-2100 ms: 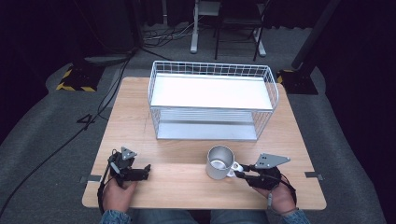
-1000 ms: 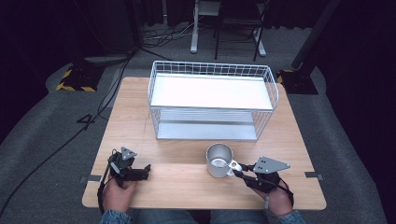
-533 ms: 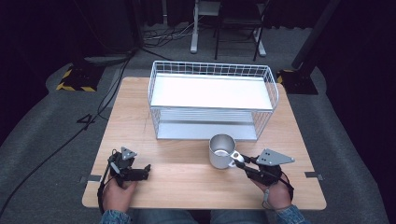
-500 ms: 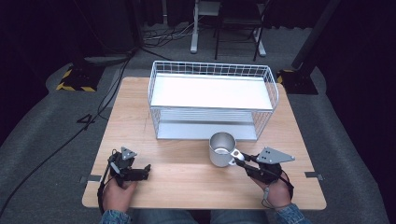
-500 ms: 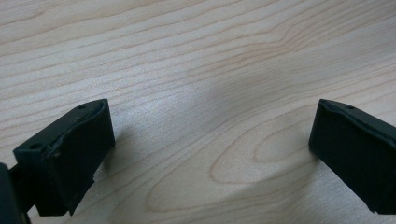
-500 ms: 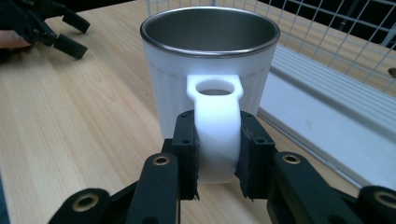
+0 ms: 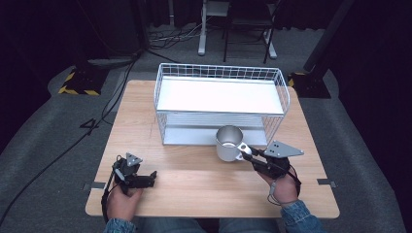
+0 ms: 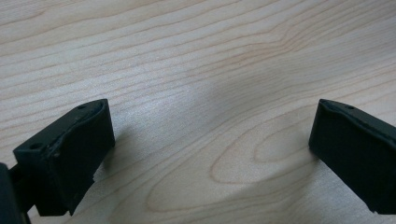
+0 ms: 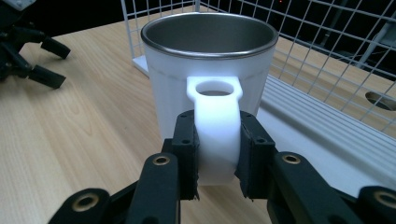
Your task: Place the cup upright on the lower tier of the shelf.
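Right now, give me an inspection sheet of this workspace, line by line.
Surface: light wooden table, bare wood between the grippers.
Job's things: metal mug upright, held by its handle; white wire basket rack behind it, top shelf bare.
Clutter: nothing seen.
Grippers: right gripper shut on the mug handle; left gripper open, jaws wide apart, low over bare wood.
Cables: black cable trailing from the left gripper; more cables on the floor at left.
Surroundings: grey carpet, dark room, chair legs behind.
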The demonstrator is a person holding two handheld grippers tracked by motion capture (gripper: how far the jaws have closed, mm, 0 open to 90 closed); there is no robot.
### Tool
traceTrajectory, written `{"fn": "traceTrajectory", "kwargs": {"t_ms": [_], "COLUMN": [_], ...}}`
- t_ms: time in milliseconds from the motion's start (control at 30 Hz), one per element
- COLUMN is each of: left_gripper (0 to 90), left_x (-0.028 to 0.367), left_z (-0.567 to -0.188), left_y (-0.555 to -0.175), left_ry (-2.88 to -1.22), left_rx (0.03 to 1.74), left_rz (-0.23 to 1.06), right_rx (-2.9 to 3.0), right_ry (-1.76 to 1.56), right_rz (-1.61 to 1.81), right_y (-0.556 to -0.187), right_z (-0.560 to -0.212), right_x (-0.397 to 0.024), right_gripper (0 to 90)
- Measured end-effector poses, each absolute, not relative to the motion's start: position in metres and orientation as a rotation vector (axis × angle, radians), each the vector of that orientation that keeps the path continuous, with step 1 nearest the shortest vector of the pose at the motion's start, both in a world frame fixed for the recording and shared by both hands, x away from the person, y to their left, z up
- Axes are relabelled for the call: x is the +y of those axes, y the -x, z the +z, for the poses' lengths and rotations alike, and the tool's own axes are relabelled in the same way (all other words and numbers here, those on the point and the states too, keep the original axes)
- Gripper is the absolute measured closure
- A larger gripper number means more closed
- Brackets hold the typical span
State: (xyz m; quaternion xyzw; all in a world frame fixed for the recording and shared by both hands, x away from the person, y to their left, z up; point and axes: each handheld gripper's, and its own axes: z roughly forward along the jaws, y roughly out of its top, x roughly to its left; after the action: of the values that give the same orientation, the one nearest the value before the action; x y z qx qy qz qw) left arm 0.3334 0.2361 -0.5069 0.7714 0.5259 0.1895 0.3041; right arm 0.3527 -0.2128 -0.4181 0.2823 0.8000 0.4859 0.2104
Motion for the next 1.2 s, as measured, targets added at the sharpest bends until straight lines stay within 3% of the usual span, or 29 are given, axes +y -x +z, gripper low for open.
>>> {"fn": "traceTrajectory", "kwargs": {"t_ms": [1200], "left_gripper": [0.5], "left_x": [0.236], "left_z": [-0.507], "left_y": [-0.333], "left_ry": [-2.039], "left_rx": [1.397], "left_rz": [0.499], "right_rx": [2.022], "right_ry": [-0.959], "right_rz": [1.314], "right_y": [-0.428], "right_z": [-0.427], "right_x": [-0.169], "right_gripper": [71.8]}}
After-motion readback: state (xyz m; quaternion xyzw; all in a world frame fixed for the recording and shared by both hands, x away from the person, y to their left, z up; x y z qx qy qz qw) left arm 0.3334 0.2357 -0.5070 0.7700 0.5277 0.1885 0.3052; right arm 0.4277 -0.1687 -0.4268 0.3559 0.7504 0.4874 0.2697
